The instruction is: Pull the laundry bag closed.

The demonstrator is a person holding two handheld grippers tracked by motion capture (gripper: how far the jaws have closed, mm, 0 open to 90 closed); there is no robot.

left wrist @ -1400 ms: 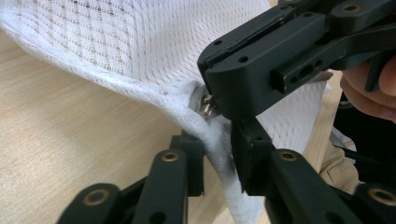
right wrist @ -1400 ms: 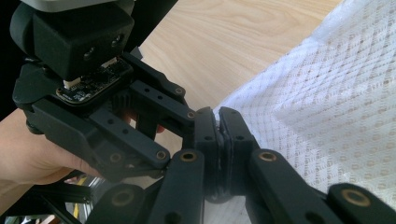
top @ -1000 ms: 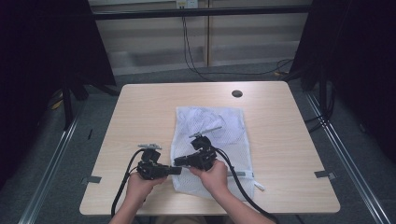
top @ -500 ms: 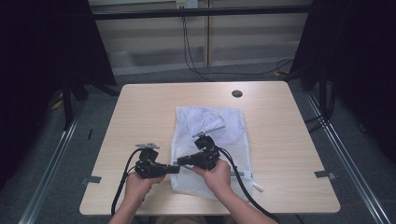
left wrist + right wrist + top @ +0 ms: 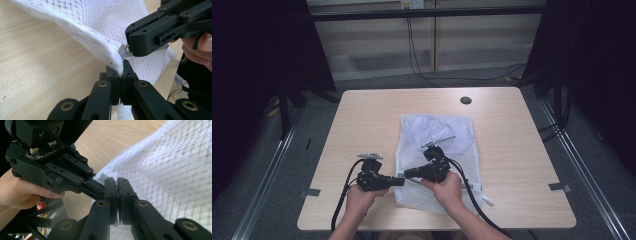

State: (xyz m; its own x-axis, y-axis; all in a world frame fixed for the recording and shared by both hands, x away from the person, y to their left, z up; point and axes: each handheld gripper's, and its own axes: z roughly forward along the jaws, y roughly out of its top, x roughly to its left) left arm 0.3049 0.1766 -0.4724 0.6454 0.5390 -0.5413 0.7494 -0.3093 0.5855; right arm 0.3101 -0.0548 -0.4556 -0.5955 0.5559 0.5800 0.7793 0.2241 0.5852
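- White mesh laundry bag (image 5: pixel 434 160): lies flat on the pale wooden counter (image 5: pixel 362 120), lengthwise from the near edge toward the middle; its near left edge is lifted off the wood where both tools meet.
- Left gripper (image 5: pixel 398 181): the jaws are closed tight on the bag's raised edge, seen in the left gripper view as a fold of netting (image 5: pixel 110 53) pinched between the two black tips.
- Right gripper (image 5: pixel 409 174): the jaws are closed, their tips at the small grey zipper pull (image 5: pixel 123 50) on the same edge, just beside the left jaws. The metal tab touches the tip; whether it is actually clamped cannot be told.
- Step in hand (judgement): probably working the zipper. To do it well, the left jaws should keep the edge taut and stay put while the right jaws draw the pull straight along the zipper line; a slanted pull could snag netting in the slider.
- Black trailing cables (image 5: pixel 343 200): run from each tool back over the near edge.
- Round dark grommet hole (image 5: pixel 465 100): far side of the counter, well apart from the bag.
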